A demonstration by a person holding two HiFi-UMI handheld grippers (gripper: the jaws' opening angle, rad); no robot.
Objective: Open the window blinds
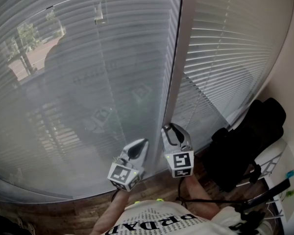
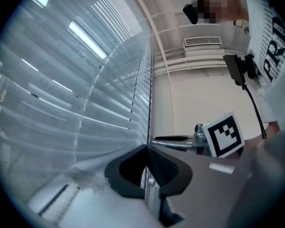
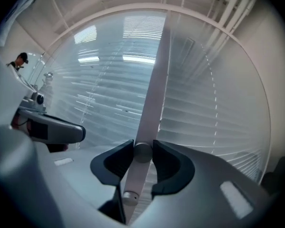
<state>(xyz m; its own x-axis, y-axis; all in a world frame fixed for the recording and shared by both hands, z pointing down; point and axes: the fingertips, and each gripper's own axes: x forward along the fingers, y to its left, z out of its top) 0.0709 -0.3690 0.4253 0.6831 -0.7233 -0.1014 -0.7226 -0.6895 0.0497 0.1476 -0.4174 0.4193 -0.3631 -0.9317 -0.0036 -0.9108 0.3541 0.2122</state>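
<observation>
Only the right gripper view shows the right gripper (image 3: 143,145) clamping the blind wand (image 3: 142,153), whose length runs toward twelve o'clock. The left gripper (image 2: 146,150) has its jaws pressed together.

White horizontal-slat blinds (image 1: 112,82), two panels either side of a pale upright post (image 1: 179,48); slats tilted nearly shut; small round knob (image 3: 142,152) on the post

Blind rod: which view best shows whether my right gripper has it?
Right gripper view: the rod runs between the jaws of the right gripper, which press on it. Head view shows that gripper from behind, rod not discernible. Left gripper view shows blinds, no clear rod.
</observation>
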